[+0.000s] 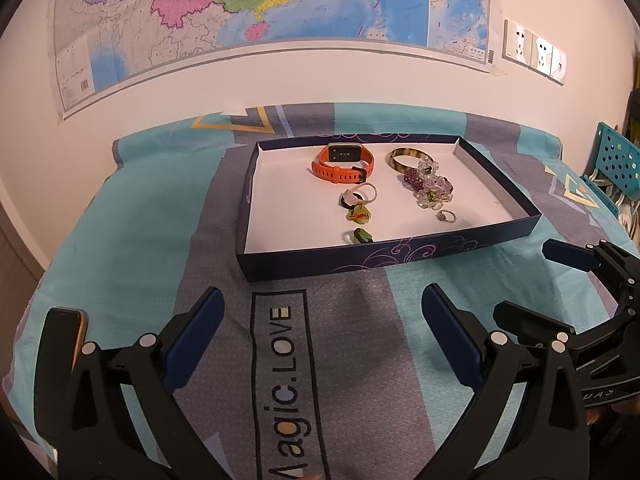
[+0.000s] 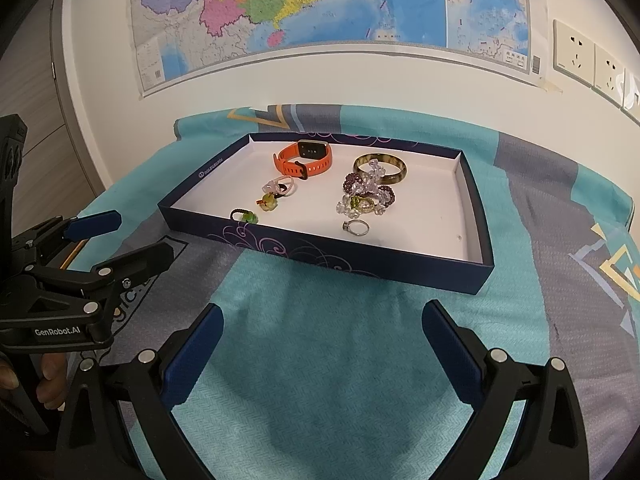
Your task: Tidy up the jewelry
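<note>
Resting on a teal-and-grey patterned cloth (image 1: pixel 132 216), a shallow dark-blue box (image 1: pixel 360 258) with a white floor holds the jewelry at mid-frame in both wrist views. An orange watch (image 1: pixel 343 163) lies toward the far wall of the box, a brown bangle (image 1: pixel 406 157) to its right. Just below the bangle sits a tangle of purple and clear bead bracelets (image 1: pixel 428 188), with a small silver ring (image 1: pixel 447 216) nearer the front wall. Left of these lie a pink bead ring (image 1: pixel 358 196), a green pendant (image 1: pixel 358 214) and a green ring (image 1: pixel 358 237). Both tools hover empty at the bottom of frame, short of the box: the left gripper (image 1: pixel 322 328) and right gripper (image 2: pixel 322 334) each have jaws spread wide apart. A wall map (image 1: pixel 248 4) fills the top of frame.
</note>
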Demonstrator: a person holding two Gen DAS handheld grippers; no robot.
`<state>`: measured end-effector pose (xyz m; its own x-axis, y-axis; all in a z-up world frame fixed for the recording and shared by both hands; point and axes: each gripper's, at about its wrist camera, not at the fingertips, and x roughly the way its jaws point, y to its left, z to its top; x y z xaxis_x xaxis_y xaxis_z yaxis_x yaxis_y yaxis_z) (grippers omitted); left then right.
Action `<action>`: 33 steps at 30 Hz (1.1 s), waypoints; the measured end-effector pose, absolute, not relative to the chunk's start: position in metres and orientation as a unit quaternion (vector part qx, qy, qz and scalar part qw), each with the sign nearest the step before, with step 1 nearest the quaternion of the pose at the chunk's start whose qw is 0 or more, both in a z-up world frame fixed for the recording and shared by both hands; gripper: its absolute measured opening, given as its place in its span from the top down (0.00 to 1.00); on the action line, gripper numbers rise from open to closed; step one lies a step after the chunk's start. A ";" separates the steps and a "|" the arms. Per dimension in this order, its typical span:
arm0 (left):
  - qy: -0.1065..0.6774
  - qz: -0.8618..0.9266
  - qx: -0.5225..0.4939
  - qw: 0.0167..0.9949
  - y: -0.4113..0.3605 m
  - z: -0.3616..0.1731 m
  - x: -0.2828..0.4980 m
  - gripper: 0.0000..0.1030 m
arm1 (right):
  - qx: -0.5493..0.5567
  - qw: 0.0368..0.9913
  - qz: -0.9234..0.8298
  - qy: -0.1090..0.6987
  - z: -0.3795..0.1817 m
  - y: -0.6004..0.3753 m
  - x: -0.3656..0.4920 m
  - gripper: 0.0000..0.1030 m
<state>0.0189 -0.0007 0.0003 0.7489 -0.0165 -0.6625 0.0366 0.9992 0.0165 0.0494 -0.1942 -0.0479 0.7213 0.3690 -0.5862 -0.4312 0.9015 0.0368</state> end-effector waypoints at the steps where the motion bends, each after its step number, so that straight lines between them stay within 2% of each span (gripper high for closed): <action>1: 0.354 -0.014 0.014 0.935 0.000 0.000 0.019 0.06 | -0.051 0.926 0.216 0.305 -0.048 -0.194 0.050 0.07; 33: 0.361 -0.014 0.013 0.932 -0.001 -0.002 0.022 0.06 | -0.049 0.926 0.215 0.308 -0.048 -0.195 0.052 0.07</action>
